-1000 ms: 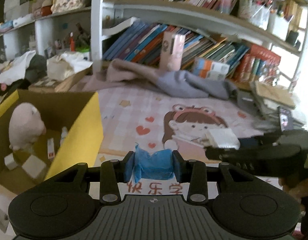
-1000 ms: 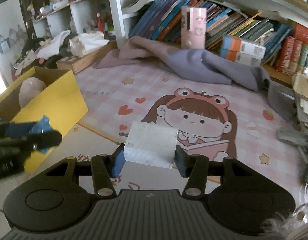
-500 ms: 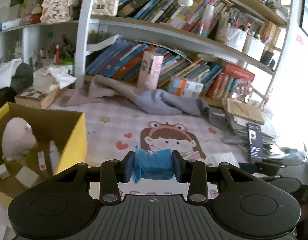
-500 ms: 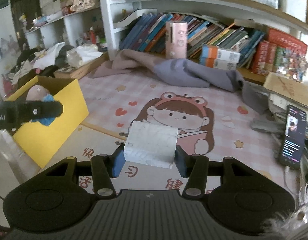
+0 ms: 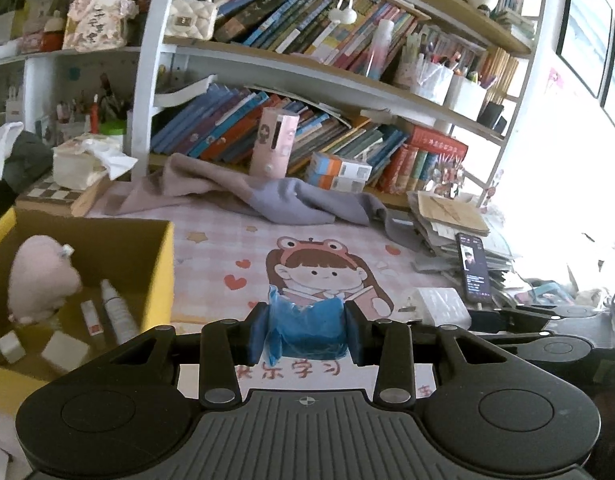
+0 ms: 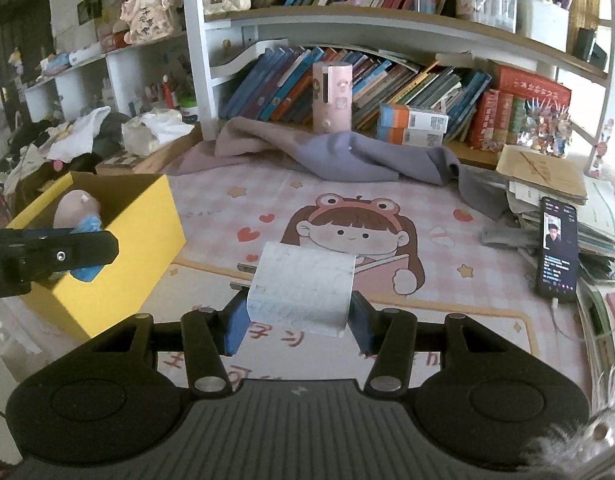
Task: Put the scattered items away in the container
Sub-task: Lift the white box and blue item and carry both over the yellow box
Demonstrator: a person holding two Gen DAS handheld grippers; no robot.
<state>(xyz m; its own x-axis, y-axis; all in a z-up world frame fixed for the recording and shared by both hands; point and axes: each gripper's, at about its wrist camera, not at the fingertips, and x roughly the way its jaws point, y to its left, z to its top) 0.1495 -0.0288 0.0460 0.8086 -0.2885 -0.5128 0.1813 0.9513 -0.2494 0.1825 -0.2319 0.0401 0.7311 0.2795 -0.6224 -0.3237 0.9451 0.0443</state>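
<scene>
My left gripper (image 5: 305, 334) is shut on a crumpled blue packet (image 5: 305, 330), held above the pink cartoon mat. My right gripper (image 6: 299, 312) is shut on a white rectangular pack (image 6: 303, 286) and also hangs over the mat. The yellow cardboard box (image 5: 161, 264) stands open at the left. Inside it lie a pink plush toy (image 5: 39, 276), a small white bottle (image 5: 117, 314), a tube and small white blocks. In the right wrist view the left gripper (image 6: 87, 246) with the blue packet (image 6: 87, 268) hovers at the near edge of the box (image 6: 143, 236).
A grey-purple cloth (image 6: 339, 152) lies at the back of the mat below bookshelves. A pink cylinder (image 6: 331, 98) stands behind it. A lit phone (image 6: 557, 252) leans on a stack of papers (image 6: 547, 176) at the right. Clutter and a tissue box (image 5: 79, 162) sit behind the yellow box.
Both grippers have risen and tilted up, so more of the shelves shows. The box now looks lower and farther in both views. Each gripper still holds its item.
</scene>
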